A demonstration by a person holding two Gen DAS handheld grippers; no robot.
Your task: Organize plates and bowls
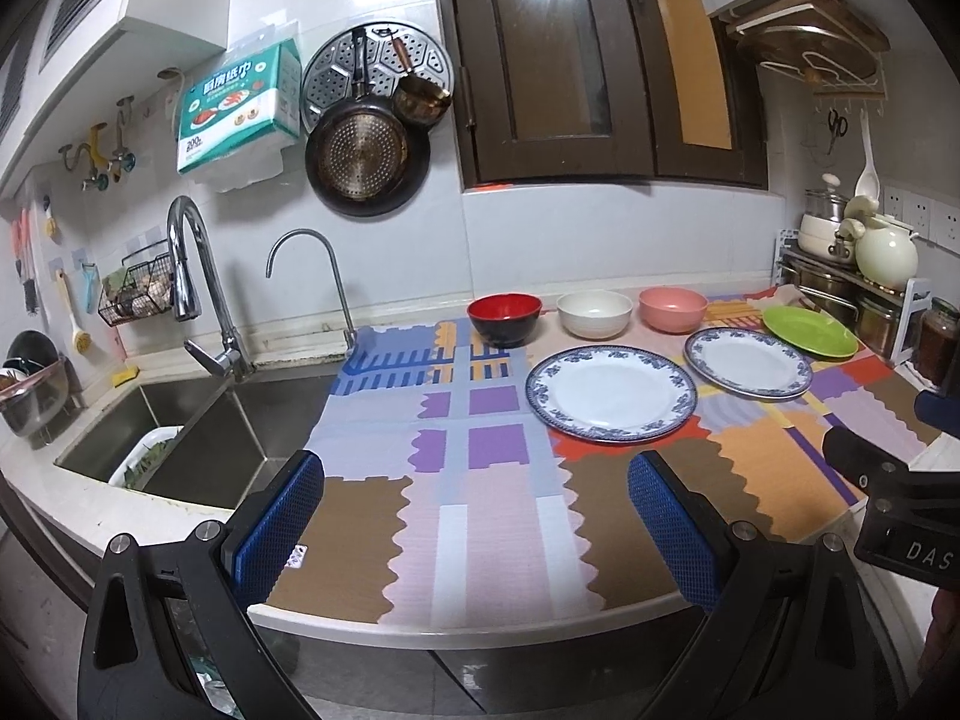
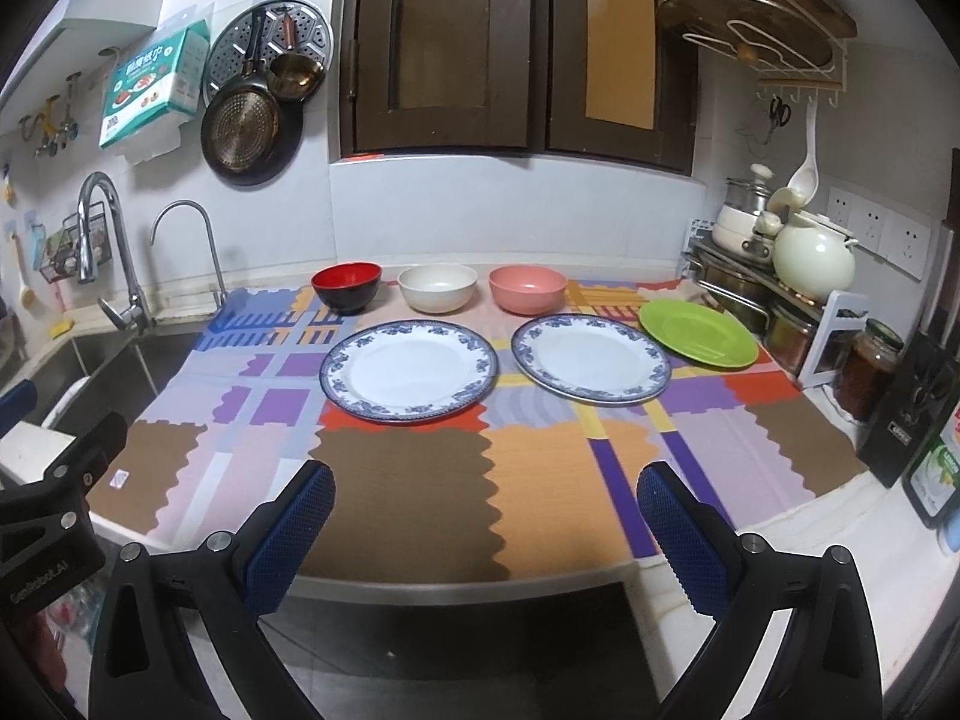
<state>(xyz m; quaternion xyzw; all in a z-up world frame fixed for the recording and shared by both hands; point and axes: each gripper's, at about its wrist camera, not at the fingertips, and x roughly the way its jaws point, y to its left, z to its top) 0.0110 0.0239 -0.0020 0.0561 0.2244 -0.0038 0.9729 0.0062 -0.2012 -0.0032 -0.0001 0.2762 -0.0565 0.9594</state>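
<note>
Three bowls (image 2: 438, 288) line the mat's (image 2: 408, 474) back; three plates (image 2: 591, 360) lie before them; right gripper (image 2: 486, 510) spread.

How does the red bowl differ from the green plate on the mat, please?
The red bowl is deep, with a black outside; the green plate is shallow and green all over. The bowl sits at the row's left end, the plate at the far right. Both are upright, empty and untouched.

Three bowls: red-and-black bowl (image 2: 347, 286), cream bowl (image 2: 437, 287), pink bowl (image 2: 527, 288). Three plates: two blue-rimmed plates (image 2: 409, 370) (image 2: 590, 357), one green plate (image 2: 697, 333). Two faucets (image 2: 111, 252) (image 2: 198, 246)
</note>
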